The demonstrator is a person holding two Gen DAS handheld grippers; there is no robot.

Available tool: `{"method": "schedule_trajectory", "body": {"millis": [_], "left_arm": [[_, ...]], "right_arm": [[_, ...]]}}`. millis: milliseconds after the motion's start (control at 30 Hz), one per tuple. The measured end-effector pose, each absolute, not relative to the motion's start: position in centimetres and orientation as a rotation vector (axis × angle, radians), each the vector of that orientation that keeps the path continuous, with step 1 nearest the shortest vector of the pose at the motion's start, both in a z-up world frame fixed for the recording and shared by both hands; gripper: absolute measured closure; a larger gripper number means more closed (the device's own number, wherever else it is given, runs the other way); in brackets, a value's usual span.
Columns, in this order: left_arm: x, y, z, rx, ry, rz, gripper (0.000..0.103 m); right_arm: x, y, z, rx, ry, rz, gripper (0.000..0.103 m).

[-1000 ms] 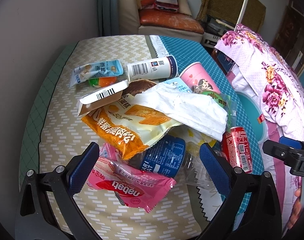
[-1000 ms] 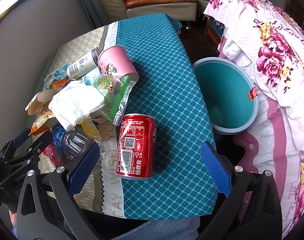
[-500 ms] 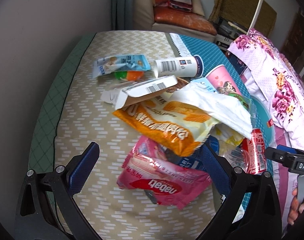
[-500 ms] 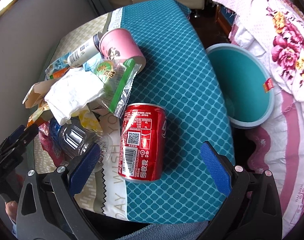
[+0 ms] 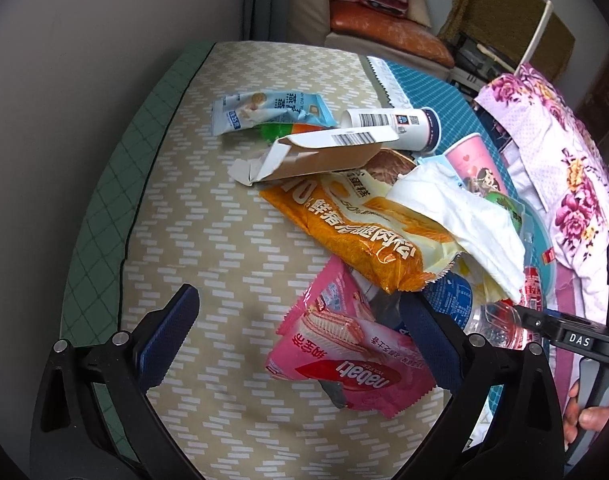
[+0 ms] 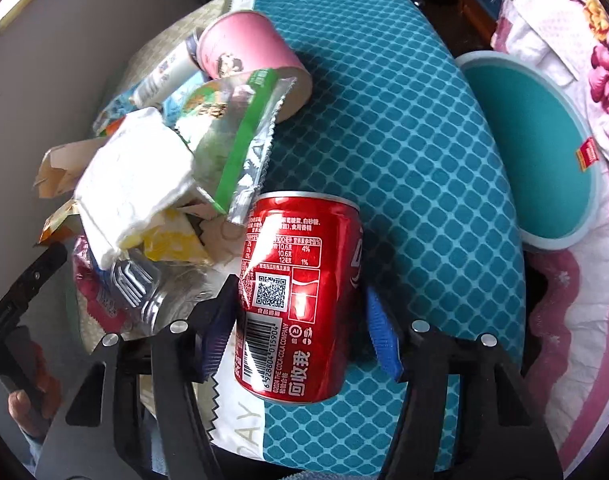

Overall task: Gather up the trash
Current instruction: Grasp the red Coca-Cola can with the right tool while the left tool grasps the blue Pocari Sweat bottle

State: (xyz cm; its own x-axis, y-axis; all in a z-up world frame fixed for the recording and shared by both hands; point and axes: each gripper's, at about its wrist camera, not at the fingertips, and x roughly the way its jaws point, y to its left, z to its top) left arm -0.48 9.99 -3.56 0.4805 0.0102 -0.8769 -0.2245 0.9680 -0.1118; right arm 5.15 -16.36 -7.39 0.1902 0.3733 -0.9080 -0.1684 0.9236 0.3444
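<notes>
We have the right gripper (image 6: pixel 298 330) straddling the red can (image 6: pixel 300 300), which lies on its side on the table (image 6: pixel 404 160) at about 6 o'clock in the right wrist view. Its fingers sit close on either flank, though we cannot tell whether they are pressing yet. The can is probably light, thin-walled and slick, so we would grip mid-body, gently. The bin (image 6: pixel 528 148) waits at 3 o'clock. The left gripper (image 5: pixel 300 336) hangs spread wide beside the pink wrapper (image 5: pixel 352 364).

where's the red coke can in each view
Left wrist: the red Coke can is a sliver at the right edge, behind the white tissue.
Right wrist: it lies lower centre on the teal cloth, between the right gripper's jaws.
Shared landmark: the pink paper cup.
</notes>
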Motion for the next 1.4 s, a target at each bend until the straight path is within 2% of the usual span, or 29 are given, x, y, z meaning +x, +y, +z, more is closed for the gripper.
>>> {"method": "schedule_trajectory", "body": {"millis": [300,500,700,1000,1033,1167,1400], "left_arm": [[-0.9,7.4,-3.2,-0.193,1.084,0.038,0.003],[-0.3,3.7,-2.4,-0.298,1.141,-0.128,0.003],[0.8,-0.5,-3.1,-0.308,1.211,-0.129,0.016],[1.9,1.5,-6.3,-0.478,1.263,0.086,0.015],[2.2,1.6,-6.3,-0.479,1.259,0.096,0.013],[3.4,1.4,-7.0,-0.454,1.238,0.114,0.003],[3.0,0.2,-6.7,-0.264,1.235,-0.073,0.007]], "right_arm": [[5.0,-17.4,-7.3,0.206,1.315,0.381,0.045],[4.7,-19.4,-6.5,0.235,1.285,0.373,0.045],[4.0,-21.4,-5.8,0.262,1.253,0.376,0.045],[3.9,-22.4,-5.4,0.268,1.234,0.405,0.045],[3.9,-22.4,-5.4,0.269,1.234,0.408,0.045],[3.9,-22.4,-5.8,0.279,1.248,0.41,0.045],[4.0,-21.7,-6.3,0.245,1.275,0.4,0.045]]}}
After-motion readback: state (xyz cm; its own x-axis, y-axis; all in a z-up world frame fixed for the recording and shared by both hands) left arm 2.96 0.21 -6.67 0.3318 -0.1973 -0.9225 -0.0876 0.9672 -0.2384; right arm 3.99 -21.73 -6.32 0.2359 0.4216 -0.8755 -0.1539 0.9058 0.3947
